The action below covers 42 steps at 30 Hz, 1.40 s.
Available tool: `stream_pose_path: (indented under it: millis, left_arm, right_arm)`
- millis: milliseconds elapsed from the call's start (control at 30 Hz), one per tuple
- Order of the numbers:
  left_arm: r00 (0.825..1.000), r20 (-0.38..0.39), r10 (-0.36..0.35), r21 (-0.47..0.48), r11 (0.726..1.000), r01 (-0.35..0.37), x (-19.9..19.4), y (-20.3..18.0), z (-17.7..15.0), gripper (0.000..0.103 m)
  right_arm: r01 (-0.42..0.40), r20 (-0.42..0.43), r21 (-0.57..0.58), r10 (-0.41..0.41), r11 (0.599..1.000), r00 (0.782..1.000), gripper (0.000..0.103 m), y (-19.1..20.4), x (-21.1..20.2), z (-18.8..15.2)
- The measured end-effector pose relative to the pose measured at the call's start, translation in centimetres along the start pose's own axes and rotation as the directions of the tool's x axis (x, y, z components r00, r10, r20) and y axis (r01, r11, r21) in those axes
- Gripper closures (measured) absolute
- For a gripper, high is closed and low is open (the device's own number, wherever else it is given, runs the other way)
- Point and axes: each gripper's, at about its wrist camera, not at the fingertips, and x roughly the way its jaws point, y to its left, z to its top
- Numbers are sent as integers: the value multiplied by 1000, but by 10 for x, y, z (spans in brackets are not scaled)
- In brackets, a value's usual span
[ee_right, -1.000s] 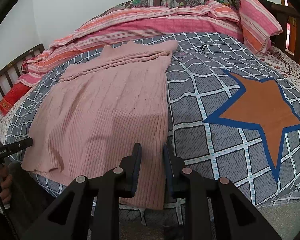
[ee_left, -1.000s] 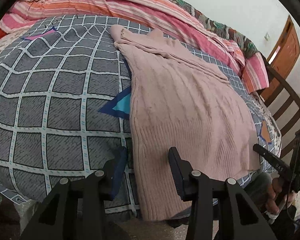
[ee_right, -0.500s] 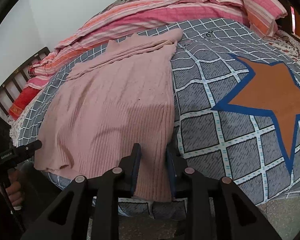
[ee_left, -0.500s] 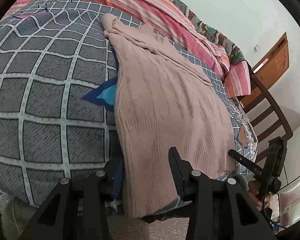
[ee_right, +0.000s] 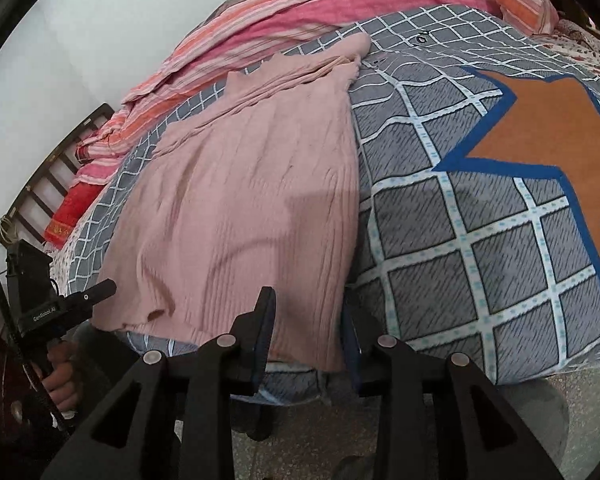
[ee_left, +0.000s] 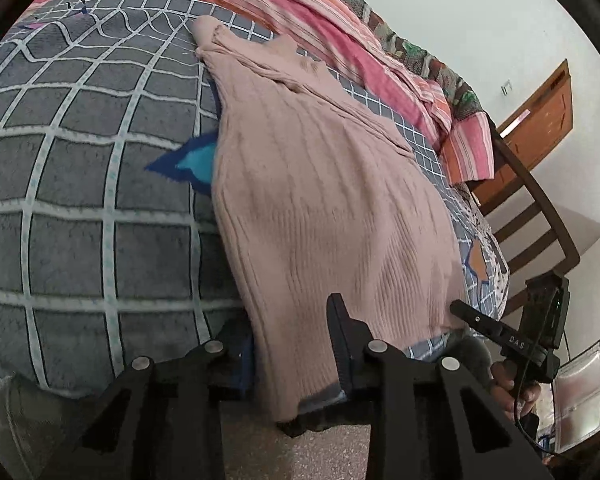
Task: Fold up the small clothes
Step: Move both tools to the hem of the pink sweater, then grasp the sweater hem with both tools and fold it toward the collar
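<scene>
A pink ribbed knit sweater (ee_left: 320, 184) lies flat on the grey checked bedspread, its hem hanging over the near bed edge; it also shows in the right wrist view (ee_right: 244, 200). My left gripper (ee_left: 290, 344) is open with its fingers on either side of the hem's left corner. My right gripper (ee_right: 308, 328) is open, its fingers straddling the hem's right corner. Each gripper appears in the other's view, the right one (ee_left: 500, 336) and the left one (ee_right: 72, 304).
The grey checked bedspread (ee_right: 480, 240) has an orange star (ee_right: 552, 128). Striped pink bedding (ee_left: 320, 12) is piled at the far side. A wooden bed frame (ee_left: 540, 208) and a door (ee_left: 540, 112) stand at the right. Speckled floor (ee_right: 320, 440) lies below.
Both grippers have moved down and forward to the bed edge. The sweater hem now sits between each pair of fingers. The right gripper has opened wider.
</scene>
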Motion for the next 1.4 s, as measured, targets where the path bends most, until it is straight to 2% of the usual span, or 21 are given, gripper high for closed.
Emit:
stream_pose_path:
  millis: [100,167,200,233,267,300,367,500,633,733,833,933,1067,1300,1400]
  left_arm:
    - [1000,15,12,7,1000,-12,-3,-2,-5,74]
    - [1000,23,19,8,1000,-19,-5,-2,-8,74]
    - [999,27,25,7,1000,-25,-6,-2,-9,74]
    - [999,26,37,5,999,-37,-7,-2,-10,77]
    - [999,18,51,3,999,-51,-6,-1,-10,88]
    - [997,2,78,-6,997,-78,-5,0,-9,95]
    - [996,7,84,-41,996,-83,-7,4,-9,96]
    - [990,110,90,-49,995,-85,-30,9,-5,97]
    - [991,94,98,-75,993,-91,-35,19,-6,97]
    - [992,85,96,-95,992,-88,-31,19,-9,97]
    - [991,98,93,-83,993,-85,-32,11,-9,97]
    - [990,121,71,-58,996,-64,-41,1,-5,97]
    - [986,165,17,-59,998,-7,-56,-8,13,97]
    - [972,226,65,19,997,-71,-68,-43,67,97]
    - [968,241,65,37,996,-76,-70,-54,86,97]
  right_arm:
    - [5,-2,-12,-5,1000,1000,73,3,2,1]
    - [12,-7,-16,-12,1000,1000,90,3,4,2]
    - [11,-7,-16,-11,1000,1000,91,3,4,2]
    - [12,-3,-16,-12,1000,1000,92,3,3,3]
    - [12,7,-17,-12,1000,1000,93,4,2,3]
    - [10,17,-19,-10,1000,1000,93,4,0,3]
    - [7,54,-19,-6,1000,999,94,4,-8,4]
    - [-17,123,44,12,999,992,95,-9,-24,6]
    - [-1,109,97,-10,995,994,95,-24,-27,3]
    - [11,104,87,-20,996,994,95,-18,-24,2]
    - [17,104,62,-23,998,994,95,-9,-25,3]
    - [-11,131,73,1,997,991,95,-9,-37,8]
    - [-48,202,77,31,996,979,96,-3,-57,23]
    - [-81,313,60,58,995,948,97,16,-79,71]
    - [-59,299,48,42,997,953,98,22,-74,85]
